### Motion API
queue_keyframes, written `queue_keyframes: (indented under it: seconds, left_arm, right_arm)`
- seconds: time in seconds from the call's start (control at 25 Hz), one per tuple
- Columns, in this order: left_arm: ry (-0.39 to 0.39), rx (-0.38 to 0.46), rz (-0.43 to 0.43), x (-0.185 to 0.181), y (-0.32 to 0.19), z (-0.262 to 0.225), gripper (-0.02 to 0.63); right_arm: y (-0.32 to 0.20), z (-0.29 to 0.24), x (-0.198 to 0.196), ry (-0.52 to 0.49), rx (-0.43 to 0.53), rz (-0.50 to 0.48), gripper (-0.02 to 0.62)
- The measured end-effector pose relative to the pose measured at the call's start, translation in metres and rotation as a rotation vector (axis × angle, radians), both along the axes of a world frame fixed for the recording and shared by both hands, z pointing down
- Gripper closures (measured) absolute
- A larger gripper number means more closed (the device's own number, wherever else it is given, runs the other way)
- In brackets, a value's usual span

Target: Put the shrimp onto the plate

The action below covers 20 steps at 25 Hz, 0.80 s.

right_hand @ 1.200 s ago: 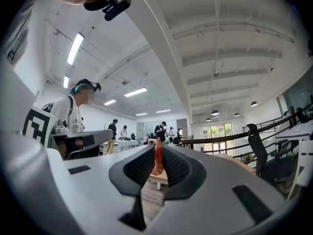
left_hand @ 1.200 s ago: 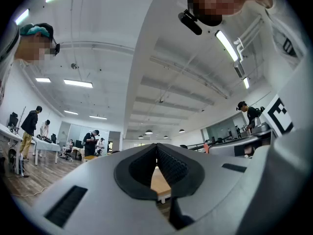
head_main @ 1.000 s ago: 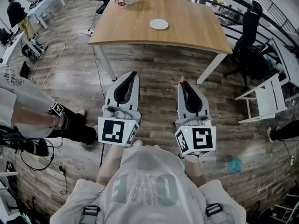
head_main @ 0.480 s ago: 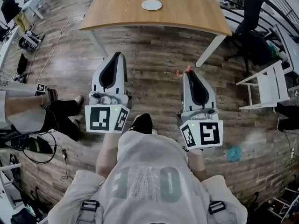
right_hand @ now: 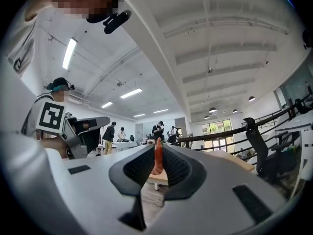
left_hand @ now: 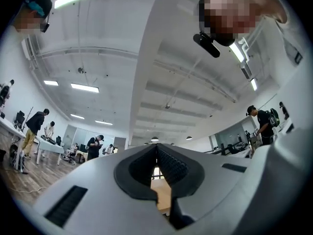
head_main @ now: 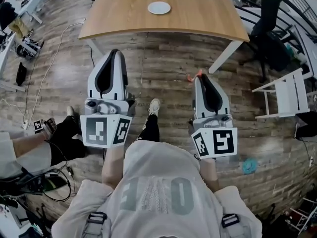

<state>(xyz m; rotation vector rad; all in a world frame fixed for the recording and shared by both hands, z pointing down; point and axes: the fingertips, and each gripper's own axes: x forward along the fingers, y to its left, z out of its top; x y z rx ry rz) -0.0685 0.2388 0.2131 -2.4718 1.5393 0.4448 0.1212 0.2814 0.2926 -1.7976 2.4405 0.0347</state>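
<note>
Between the clenched jaws of the right gripper (right_hand: 157, 148) stands the orange shrimp (right_hand: 158, 161), upright, held above the plank floor (head_main: 163, 58) short of the wooden table (head_main: 203, 19). The left gripper (left_hand: 156, 151) has its jaws closed on each other. The white plate (head_main: 159, 7) lies on the table, well ahead. A white chair (head_main: 286, 99) stands at right.

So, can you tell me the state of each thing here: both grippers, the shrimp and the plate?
Left gripper: jaws together, nothing between them.
Right gripper: jaws shut on the shrimp.
Shrimp: pinched between the right jaws, one end sticking out past them, not yet on the plate.
Plate: lies flat on the table, looks empty.
</note>
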Motion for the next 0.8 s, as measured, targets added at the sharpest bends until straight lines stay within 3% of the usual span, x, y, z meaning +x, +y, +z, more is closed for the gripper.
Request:
queue_keyframes:
  seconds: [0.28, 0.8]
  left_arm:
    - [-0.164, 0.058, -0.024, 0.009, -0.079, -0.009, 0.597]
    - [-0.127, 0.026, 0.003, -0.006, -0.229, -0.004, 0.597]
  right_arm:
    - [-0.085, -0.009, -0.018, 0.058, -0.019, 0.002, 0.537]
    - [-0.242, -0.012, -0.054, 0.157, -0.081, -0.013, 0.537]
